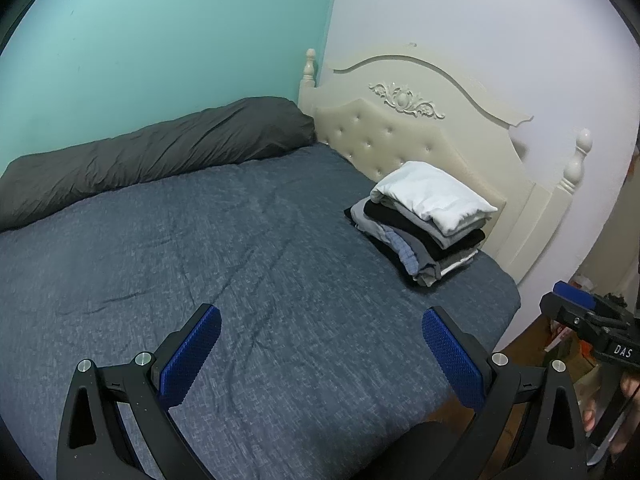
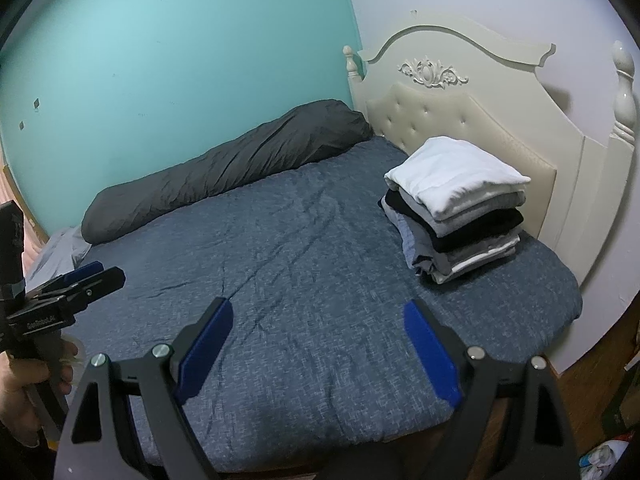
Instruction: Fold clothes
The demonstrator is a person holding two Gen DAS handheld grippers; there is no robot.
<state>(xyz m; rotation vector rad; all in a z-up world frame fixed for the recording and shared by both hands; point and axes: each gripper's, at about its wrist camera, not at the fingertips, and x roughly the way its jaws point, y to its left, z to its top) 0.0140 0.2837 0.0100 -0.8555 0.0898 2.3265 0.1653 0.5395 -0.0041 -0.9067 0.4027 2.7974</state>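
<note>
Blue ribbed pads line both pairs of jaws, and each pair stands spread wide with nothing between them. The left gripper (image 1: 321, 356) hangs above the near part of the bed (image 1: 248, 264), its black fingers framing bare bedding. The right gripper (image 2: 319, 354) is released in the same way and also hovers over the near edge of the bed, close to the corner by the wooden floor (image 2: 580, 392). Each tool shows at the margin of the other's view: the right one at the right edge of the left wrist view, gripped by a hand (image 1: 612, 412), and the left one at the left edge of the right wrist view, held by a hand (image 2: 28, 384).

Beyond the jaws, the blue-grey speckled cover of the bed lies flat with a few shallow creases. The stack of folded clothes (image 1: 424, 220) sits at the far right of the bed, just beside the cream tufted headboard (image 1: 408, 120). A white garment (image 2: 456, 176) lies on top, with grey, black and pale layers under it. A long dark grey pillow (image 1: 160, 156) runs along the far side of the bed against the turquoise wall (image 1: 160, 40). Behind the headboard the wall is pale lilac.
</note>
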